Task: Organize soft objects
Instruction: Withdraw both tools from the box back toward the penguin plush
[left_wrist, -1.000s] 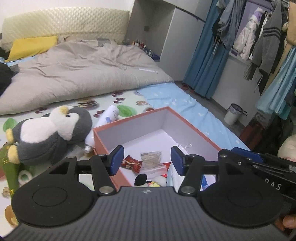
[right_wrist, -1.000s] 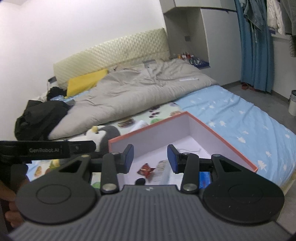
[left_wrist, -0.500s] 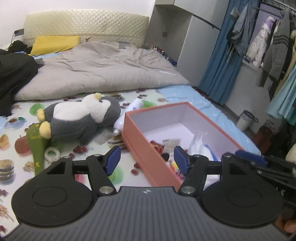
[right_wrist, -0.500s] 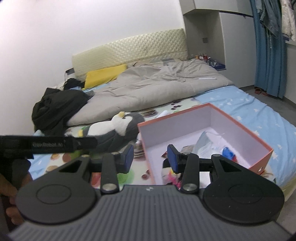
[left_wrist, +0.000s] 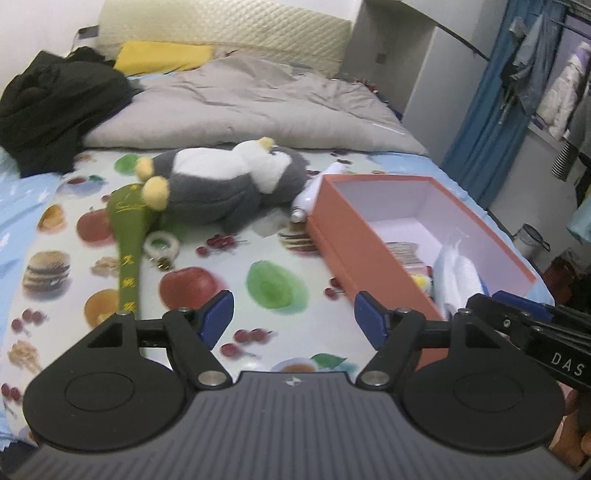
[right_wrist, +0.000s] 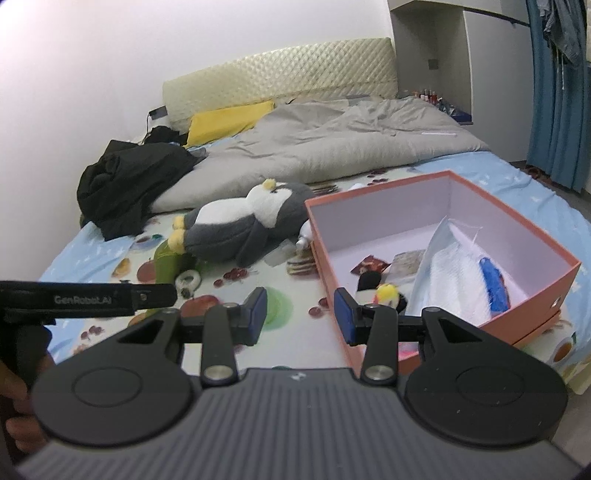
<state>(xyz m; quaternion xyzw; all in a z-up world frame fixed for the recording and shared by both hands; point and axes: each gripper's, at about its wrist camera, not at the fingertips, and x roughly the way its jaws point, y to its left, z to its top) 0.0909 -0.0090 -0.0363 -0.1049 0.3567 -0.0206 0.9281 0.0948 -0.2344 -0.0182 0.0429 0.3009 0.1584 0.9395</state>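
the left tongs (left_wrist: 293, 319) are hovering above the fruit-print sheet (left_wrist: 273, 291), released with nothing between the blue pads, and their jaws have just been opening wider. the right tongs (right_wrist: 299, 315) are sitting partly apart, also gripping nothing, over the near corner of the orange box (right_wrist: 517, 310).

the plush penguin (left_wrist: 225, 188) is lying on the bed up and slightly left of the left tongs, well apart from them. its long axis is running across the view, yellow feet to the left and head to the right, the head ending near the box's far corner. it is looking closer to the left tongs than to the right ones, so the left hand is probably the one that should be reaching. coming in across the belly, at right angles to that axis, seems the likeliest grip.

the penguin is looking deep-piled, grey and white, plump and squashy. beside its feet a green felt-like paddle shape (left_wrist: 129, 236) with yellow stitching is lying lengthwise toward the camera, a small white ring (left_wrist: 161, 245) next to it. the box is stiff card with a pale lining, holding a crinkled white packet (right_wrist: 461, 280).
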